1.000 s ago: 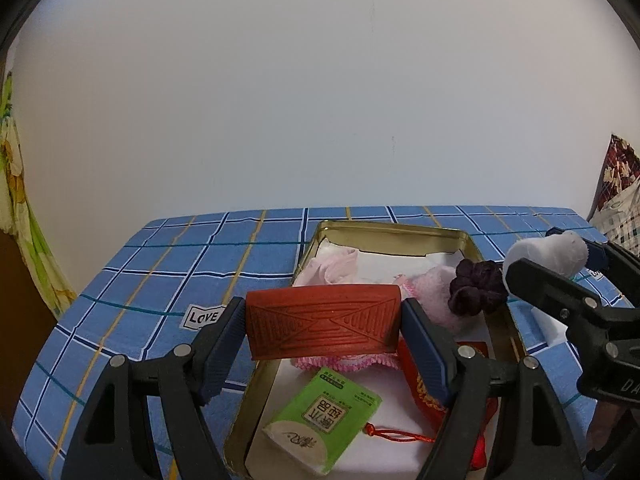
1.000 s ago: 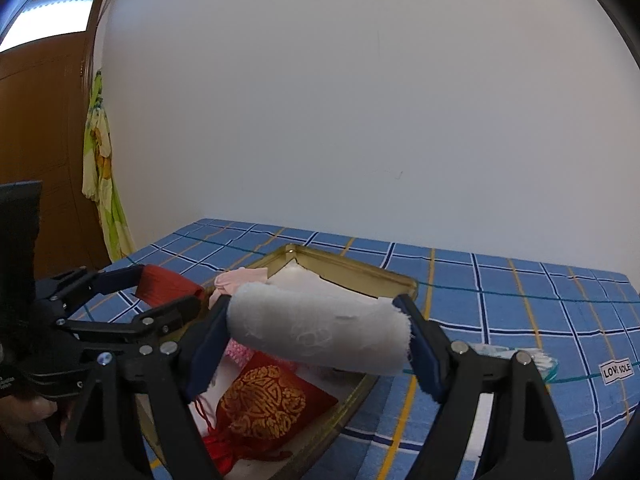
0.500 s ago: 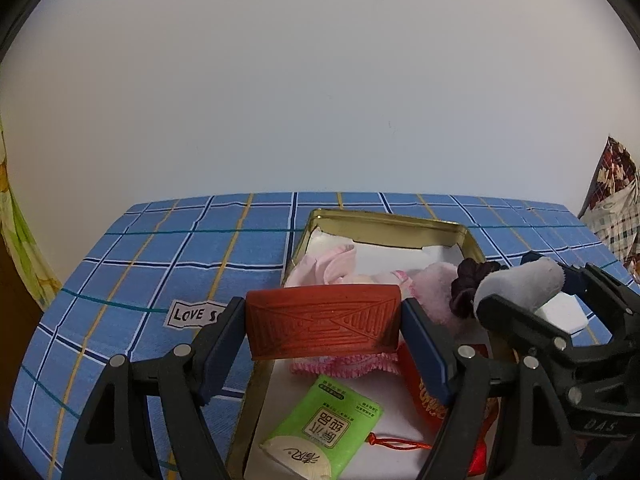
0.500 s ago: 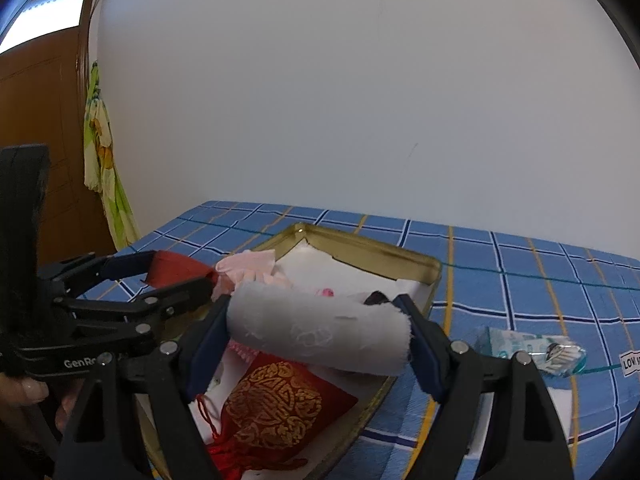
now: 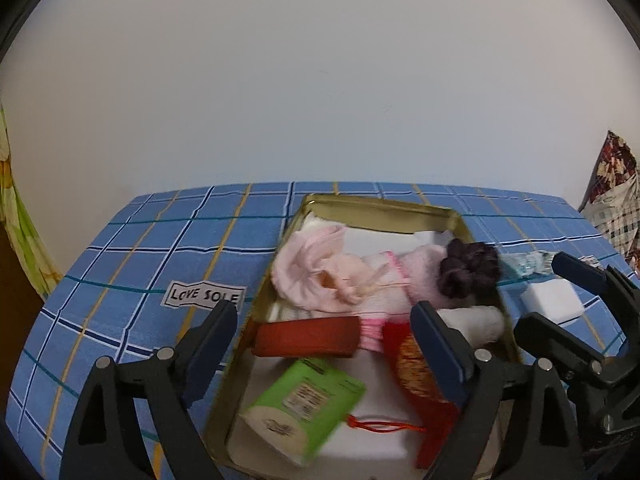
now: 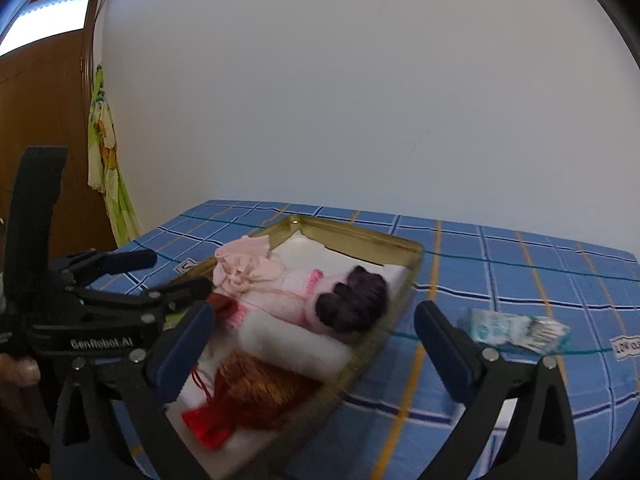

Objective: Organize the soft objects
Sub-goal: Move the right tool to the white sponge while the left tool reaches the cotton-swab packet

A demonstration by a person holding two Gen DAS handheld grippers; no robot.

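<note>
Brown door (image 6: 36, 92) appears only in right view.

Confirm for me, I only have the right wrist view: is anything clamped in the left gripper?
Observer: No. The left gripper jaws are opening, and the red-brown roll lies in the tin between them, clear of both pads.
Operator: What's at the tin's near end, behind that gripper?
Observer: A green tissue pack, lying flat.
Operator: Anything loose outside the tin?
Observer: A white block on the checked cloth, just past the tin's right wall.
</note>
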